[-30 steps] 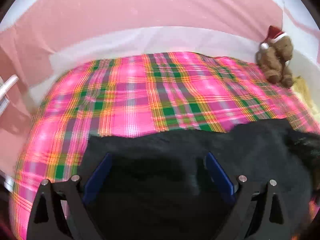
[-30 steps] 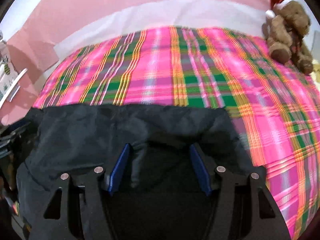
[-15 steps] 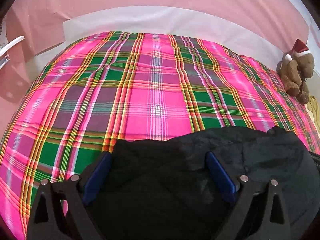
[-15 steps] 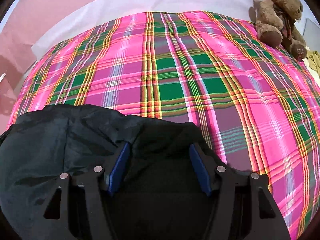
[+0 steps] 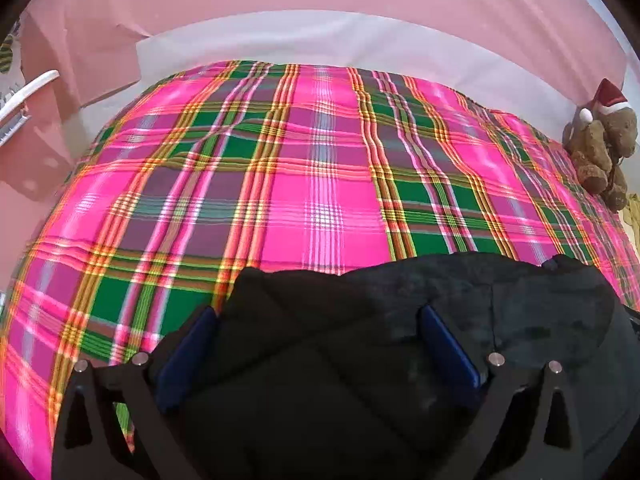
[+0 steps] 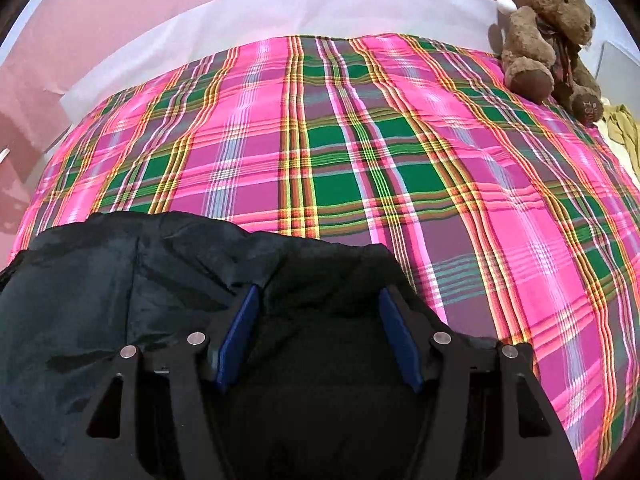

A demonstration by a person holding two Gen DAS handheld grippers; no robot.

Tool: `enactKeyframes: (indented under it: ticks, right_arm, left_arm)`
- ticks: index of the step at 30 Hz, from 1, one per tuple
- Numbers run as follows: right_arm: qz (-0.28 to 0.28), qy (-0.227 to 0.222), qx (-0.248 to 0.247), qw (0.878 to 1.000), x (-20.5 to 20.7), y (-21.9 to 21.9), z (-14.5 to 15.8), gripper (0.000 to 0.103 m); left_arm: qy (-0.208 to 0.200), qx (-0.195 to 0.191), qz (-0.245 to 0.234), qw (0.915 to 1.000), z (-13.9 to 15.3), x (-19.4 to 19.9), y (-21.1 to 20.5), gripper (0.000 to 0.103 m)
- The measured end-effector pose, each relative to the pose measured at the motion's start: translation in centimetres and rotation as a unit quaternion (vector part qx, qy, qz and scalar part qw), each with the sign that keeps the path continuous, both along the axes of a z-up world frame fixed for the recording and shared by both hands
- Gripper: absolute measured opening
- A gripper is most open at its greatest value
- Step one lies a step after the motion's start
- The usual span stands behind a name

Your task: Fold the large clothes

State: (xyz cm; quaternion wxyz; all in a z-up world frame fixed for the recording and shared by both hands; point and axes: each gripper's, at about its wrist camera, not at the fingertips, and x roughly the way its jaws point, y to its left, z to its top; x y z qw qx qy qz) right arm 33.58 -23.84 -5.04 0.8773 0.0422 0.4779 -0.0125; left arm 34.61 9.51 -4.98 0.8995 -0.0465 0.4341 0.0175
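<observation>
A large black garment (image 5: 440,312) lies at the near edge of a bed with a pink and green plaid cover (image 5: 312,184). My left gripper (image 5: 316,340) has its blue-padded jaws spread wide, with the black cloth bunched between and over them. In the right wrist view the same garment (image 6: 120,280) spreads to the left, and my right gripper (image 6: 320,336) also stands open with black cloth lying between its jaws. Neither pair of jaws pinches the cloth.
A brown teddy bear with a Santa hat (image 6: 552,36) sits at the bed's far right corner, also in the left wrist view (image 5: 600,140). A yellow cloth (image 6: 620,128) lies beside it. A white band (image 5: 320,40) and pink wall run behind the bed.
Both grippers have moved forward over the bed and the garment's front edge has come further onto the plaid cover. The jaws have stayed wide apart throughout.
</observation>
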Motion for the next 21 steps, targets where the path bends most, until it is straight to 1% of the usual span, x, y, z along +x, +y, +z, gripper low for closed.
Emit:
enactKeyframes:
  ticks: [3, 6, 8, 9, 10, 11, 13, 14, 16, 17, 19, 20, 21]
  right_arm:
    - [-0.007, -0.002, 0.007, 1.0, -0.9, -0.2, 1.5, 0.062]
    - [-0.006, -0.029, 0.022, 0.999, -2.1, 0.1, 3.7, 0.062]
    - [0.011, -0.048, 0.032, 0.998, -2.7, 1.0, 5.1, 0.062]
    - [0.02, -0.05, 0.034, 0.998, -2.7, 1.6, 5.4, 0.062]
    - [0.026, -0.05, 0.035, 0.998, -2.6, 2.1, 5.5, 0.062]
    - [0.033, -0.049, 0.034, 0.998, -2.5, 2.7, 5.5, 0.062]
    - [0.042, -0.047, 0.026, 0.998, -2.2, 3.4, 5.1, 0.062]
    - [0.044, -0.04, 0.02, 0.998, -1.8, 3.5, 4.4, 0.062]
    - [0.045, -0.02, 0.026, 0.998, -1.0, 3.2, 2.7, 0.062]
    - [0.044, -0.016, 0.033, 0.998, -0.8, 2.9, 2.0, 0.062]
    - [0.039, -0.013, 0.046, 0.998, -0.6, 2.5, 1.6, 0.062]
    - [0.039, -0.013, 0.045, 0.998, -0.4, 2.6, 1.6, 0.062]
    - [0.039, -0.013, 0.042, 0.998, -0.5, 2.6, 1.7, 0.062]
  left_arm:
    - [-0.022, -0.009, -0.008, 0.9997, 2.2, -1.4, -0.5, 0.102]
    - [-0.051, -0.021, -0.018, 0.9983, 4.9, -2.4, -1.8, 0.102]
    - [-0.065, -0.025, -0.034, 0.9969, 6.4, -2.6, -3.3, 0.102]
    - [-0.068, -0.026, -0.044, 0.9964, 6.8, -2.5, -4.0, 0.102]
    - [-0.074, -0.025, -0.054, 0.9955, 7.1, -2.5, -4.7, 0.102]
    - [-0.082, -0.015, -0.056, 0.995, 7.4, -2.5, -5.3, 0.102]
    - [-0.09, 0.012, -0.053, 0.9944, 7.4, -2.4, -6.0, 0.102]
    - [-0.09, 0.026, -0.049, 0.9944, 7.2, -2.2, -6.0, 0.102]
    - [-0.091, 0.054, -0.025, 0.9941, 7.0, -1.8, -4.8, 0.1]
    - [-0.089, 0.055, -0.011, 0.9945, 6.9, -1.6, -3.9, 0.1]
    - [-0.067, 0.057, 0.015, 0.996, 6.3, -1.1, -1.7, 0.1]
    - [-0.058, 0.061, 0.022, 0.9962, 6.0, -0.9, -0.9, 0.098]
    - [-0.052, 0.058, 0.026, 0.9966, 6.0, -1.0, -0.4, 0.092]
